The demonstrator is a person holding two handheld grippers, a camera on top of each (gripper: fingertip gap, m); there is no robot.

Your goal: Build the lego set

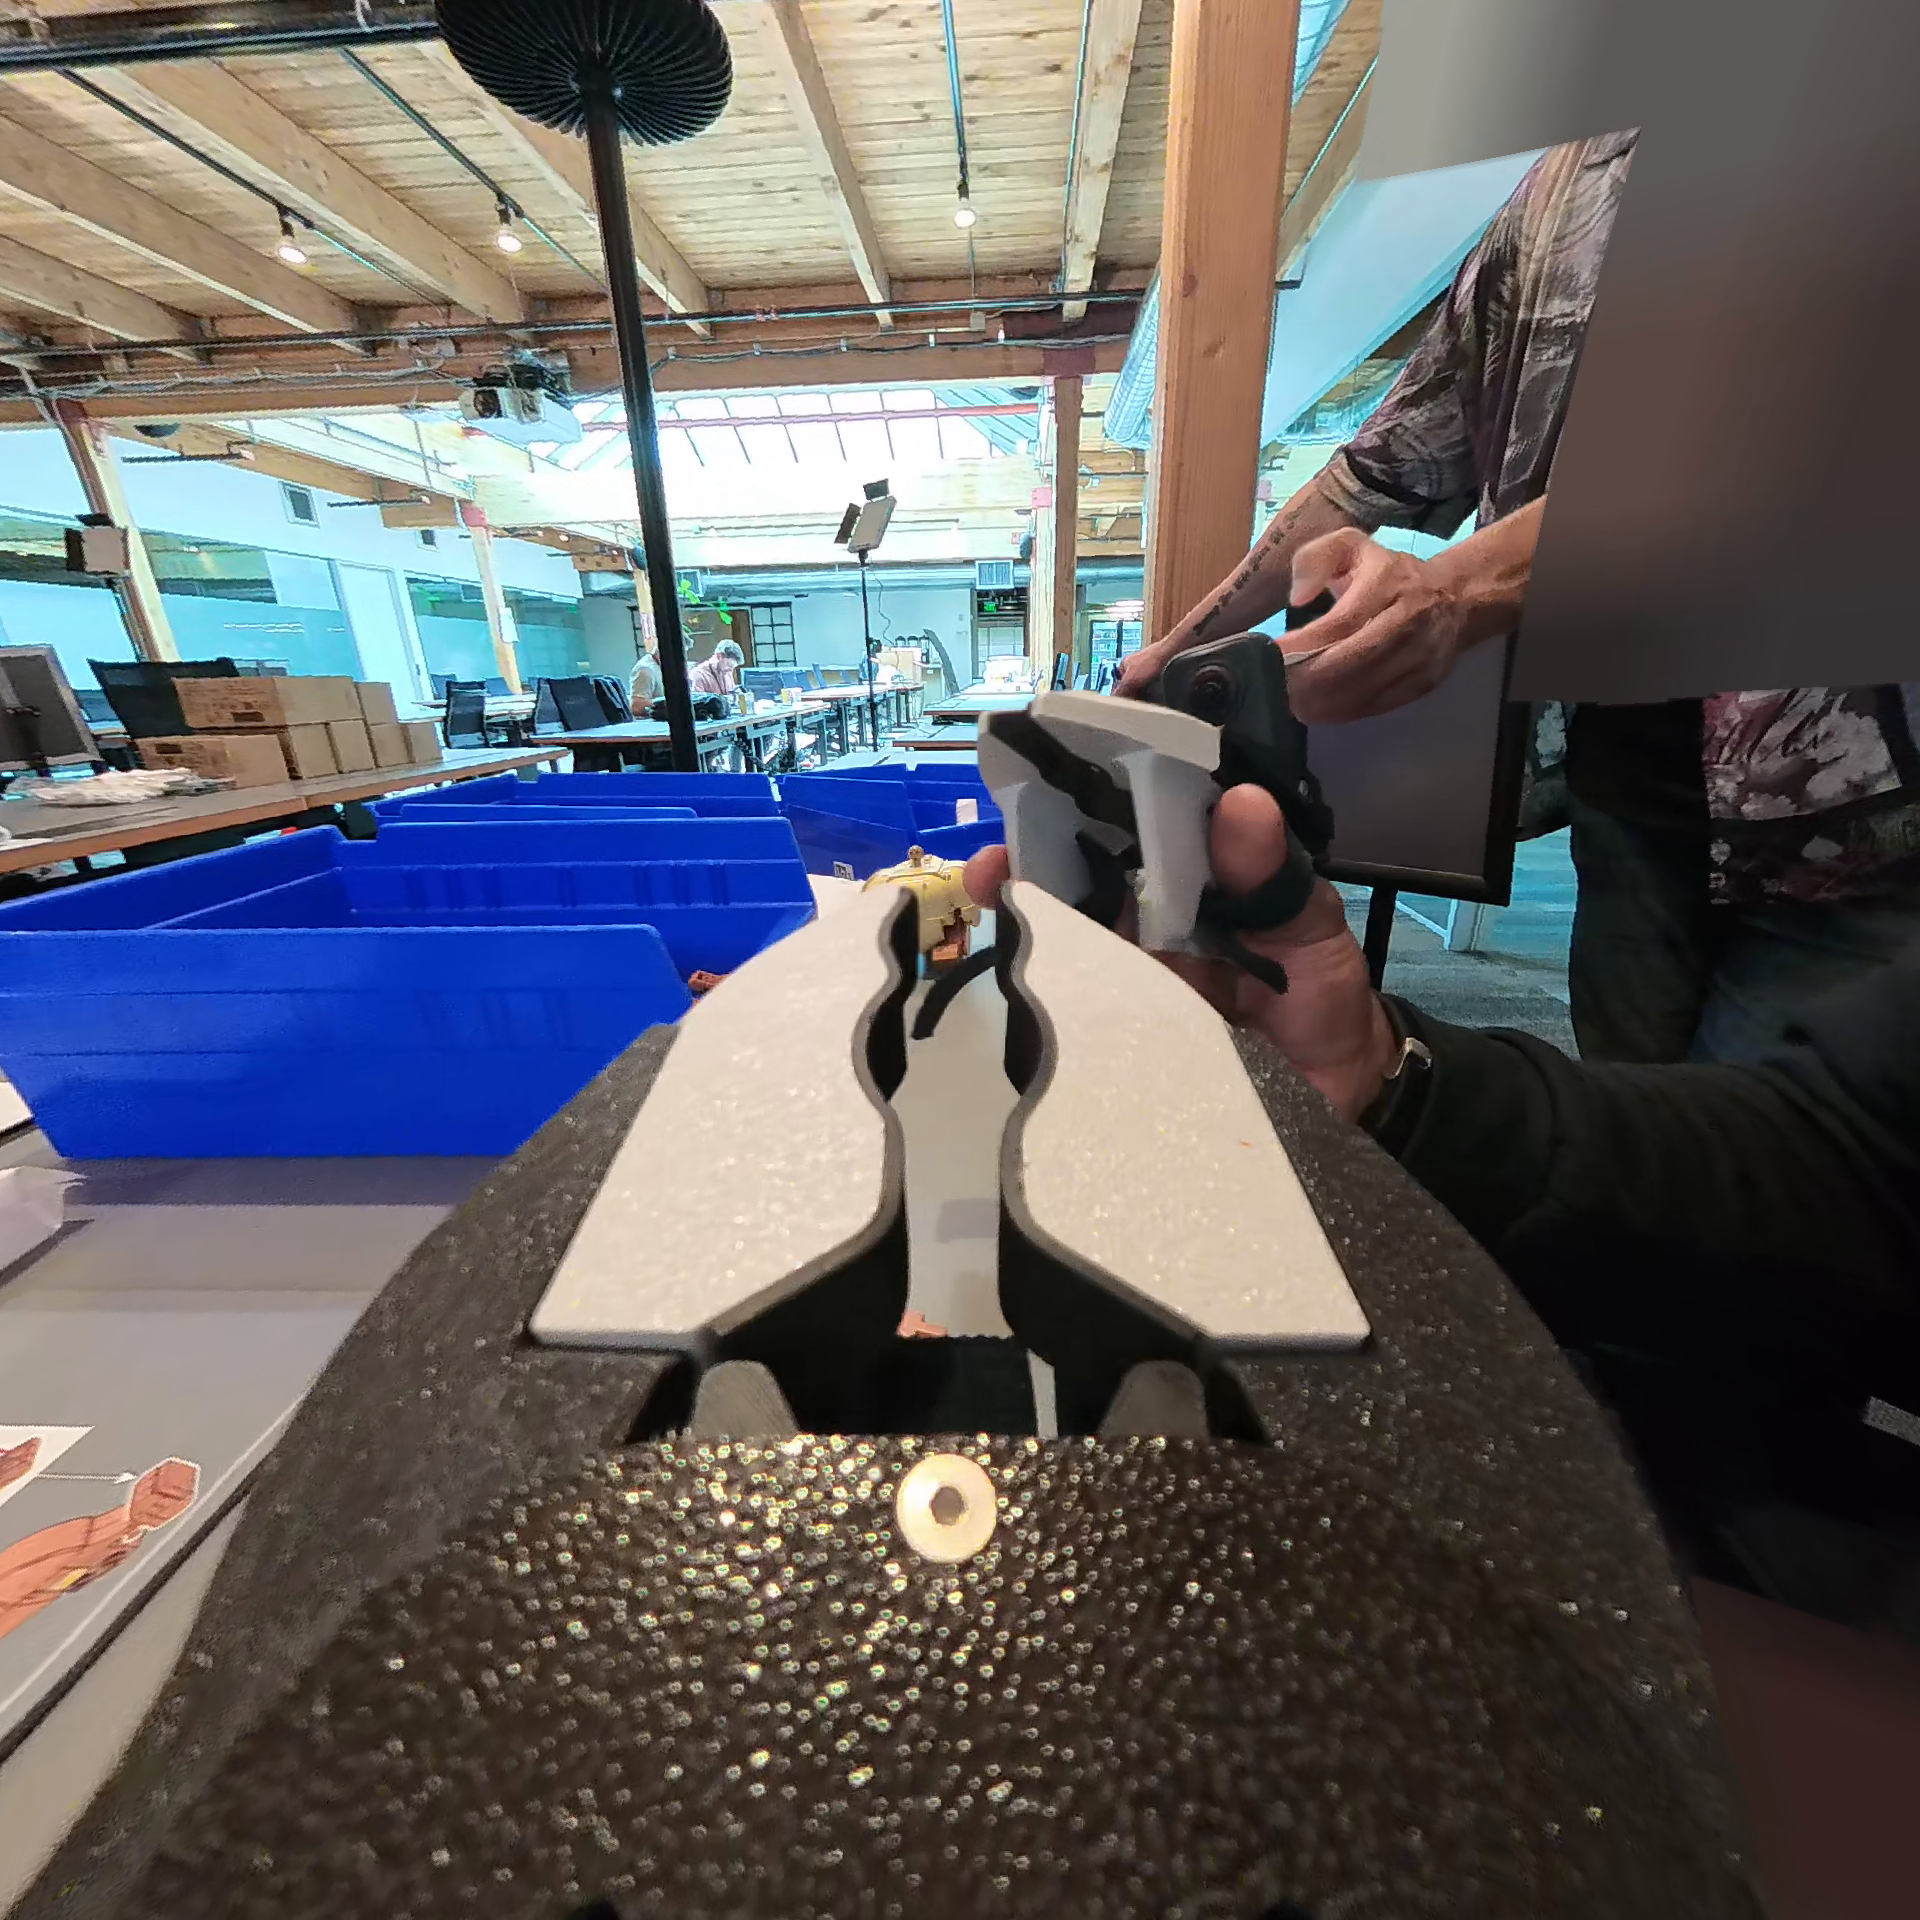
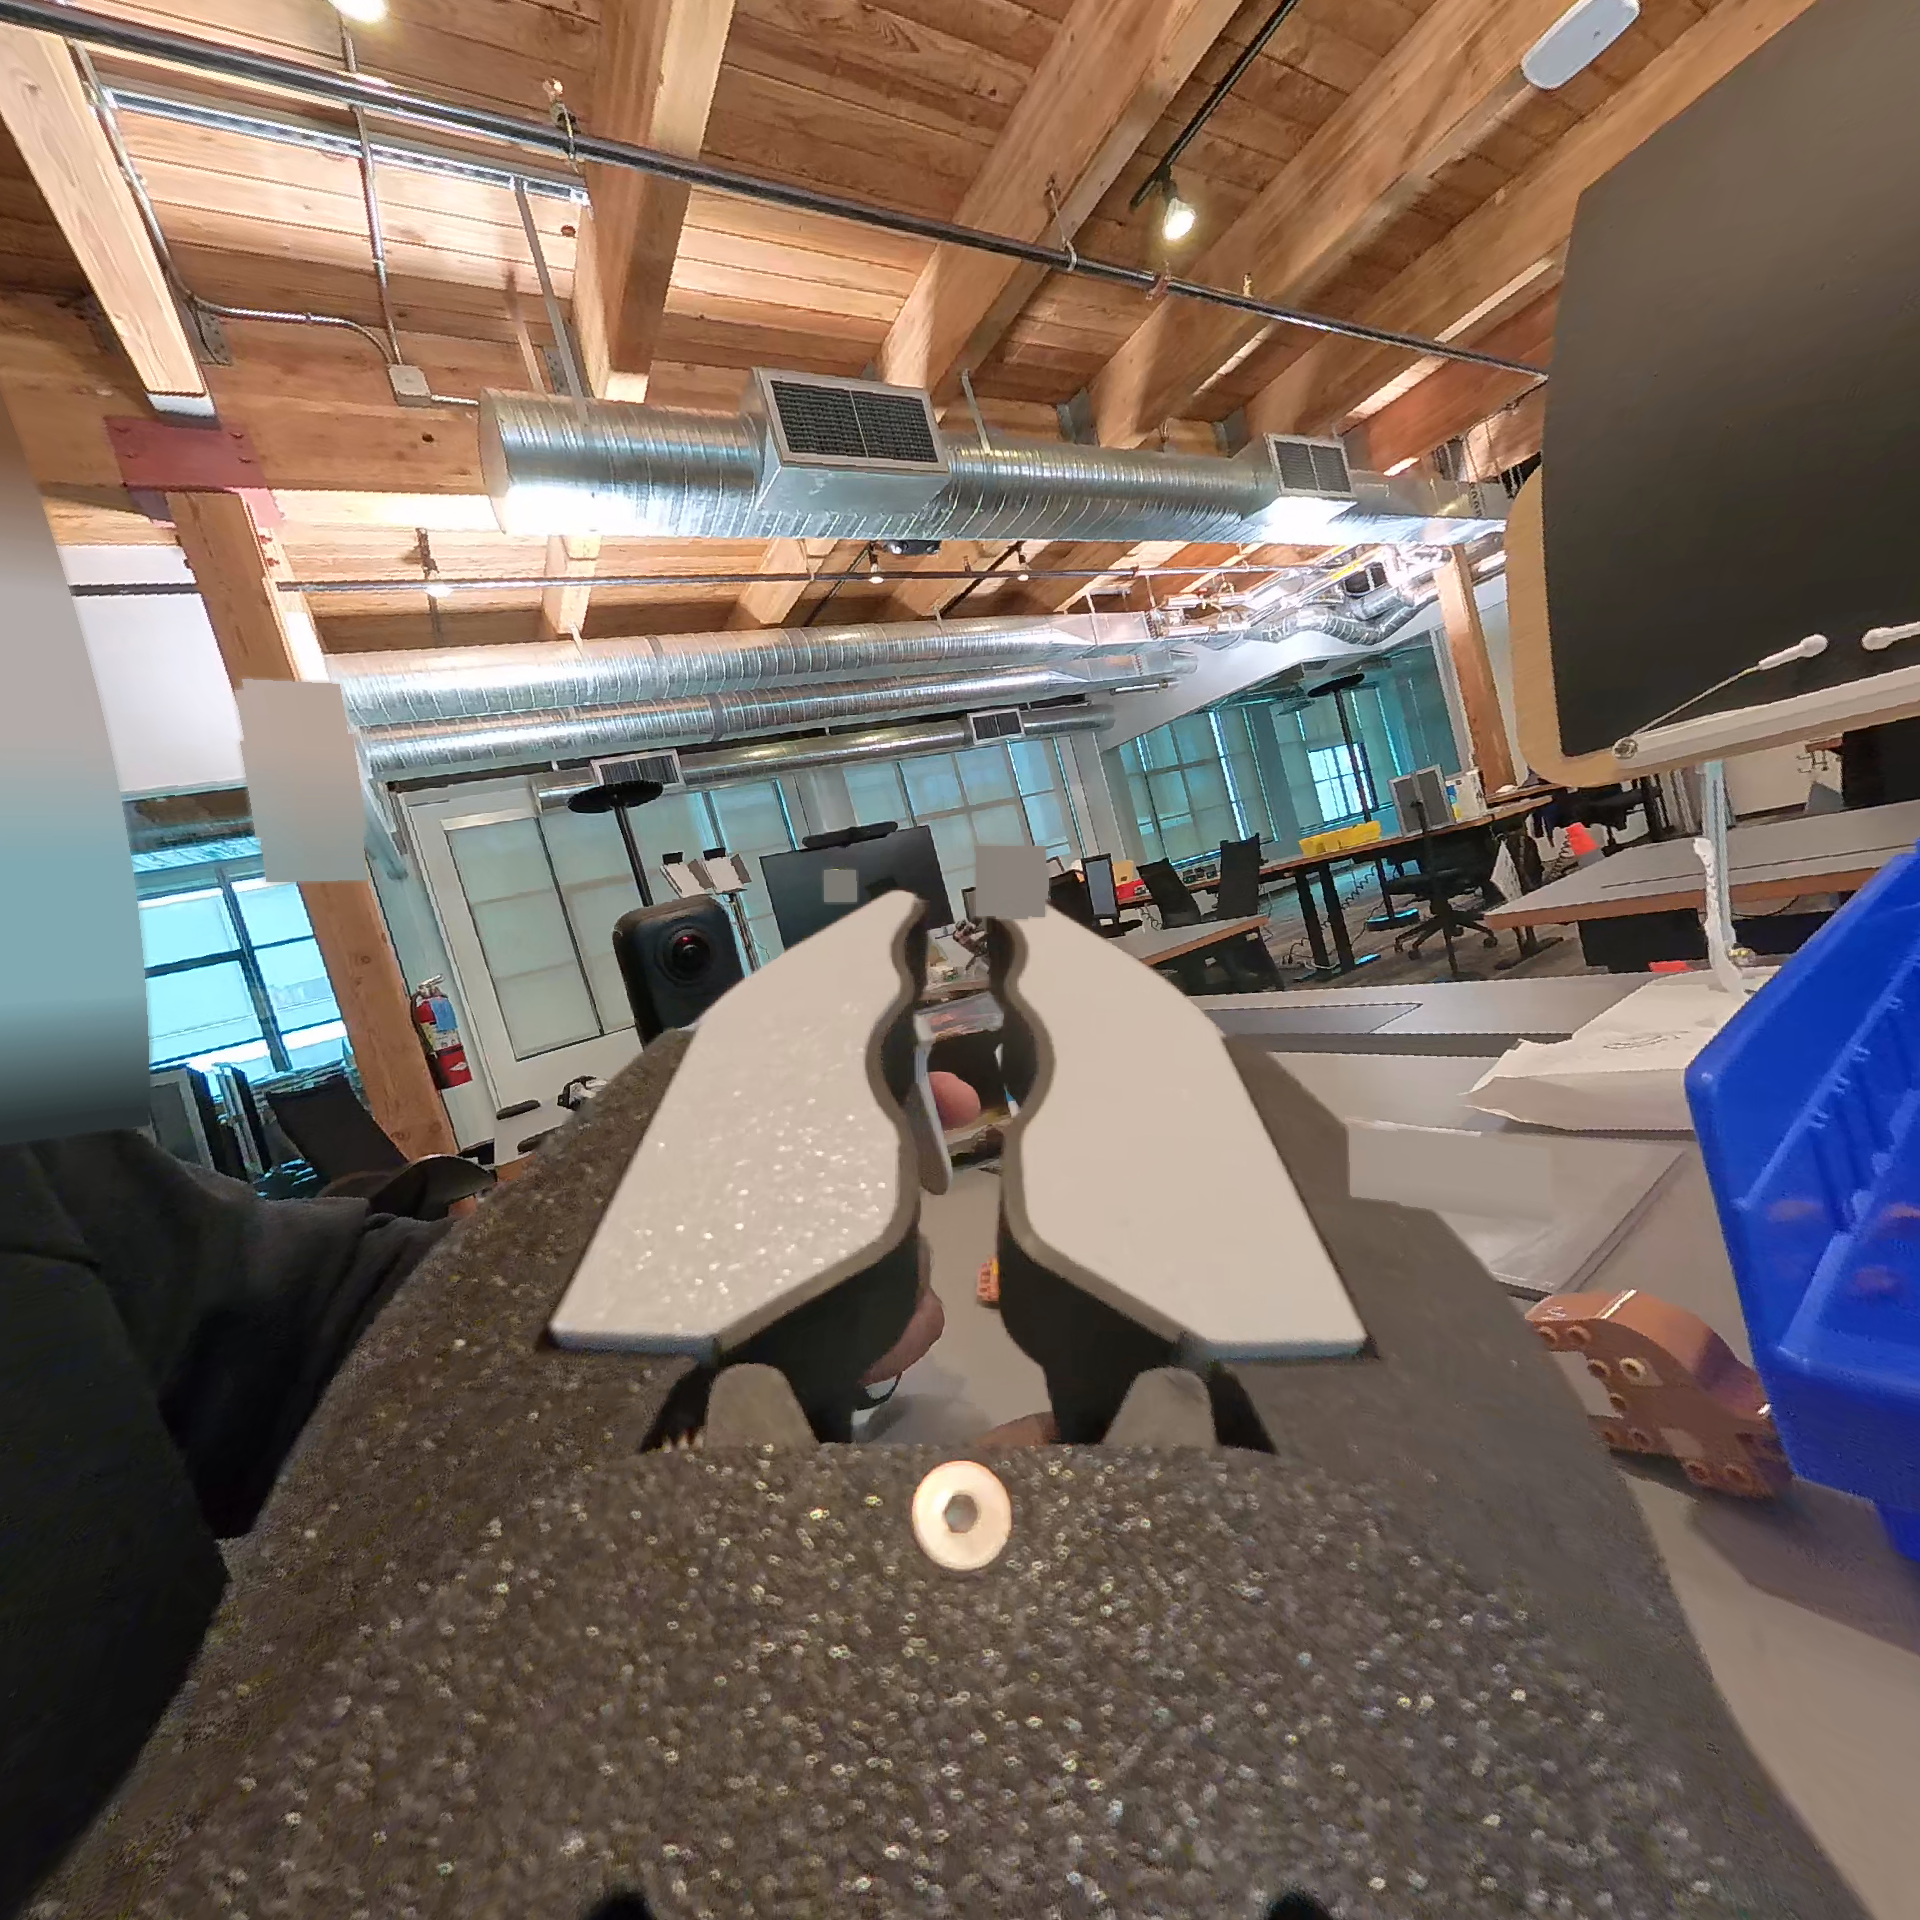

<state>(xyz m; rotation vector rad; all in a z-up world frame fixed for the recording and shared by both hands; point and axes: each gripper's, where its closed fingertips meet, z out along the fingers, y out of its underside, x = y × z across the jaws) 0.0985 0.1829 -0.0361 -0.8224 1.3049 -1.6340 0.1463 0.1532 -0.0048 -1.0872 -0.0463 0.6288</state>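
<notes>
- While the left claw [image 1: 940, 914] is pointing just to the right of the blue bin [image 1: 343, 1029], its two white fingers are standing a little apart, with a thin gap at the tips.
- A small round yellow toy [image 1: 920, 883] with a little knob on top is sitting right past those tips, by the blue bin's right end. A brown bit is hanging under it. Neither finger is plainly pressing on the toy.
- A hand [image 1: 1278, 935] is holding the right claw [image 2: 961, 925] up, farther right of the blue bin. Its fingers are also a little apart, and nothing is sitting between the tips.
- A brown block with round holes [image 2: 1662, 1392] is lying on the grey table [image 1: 208, 1299], touching the foot of the blue bin.
- Flat grey table top is showing in front of the blue bin, and a paper with a picture [image 1: 62, 1538] is lying at its near edge.
- More blue bins are standing in rows behind the blue bin, making a wall on that side.
- The left finger is hiding part of the yellow toy, so its whole shape is hard to make out.
- A black strap [image 1: 951, 987] is curling across the gap, and its ends are hidden.
- A standing person [image 1: 1455, 416] far right of the blue bin is partly cut off.
</notes>
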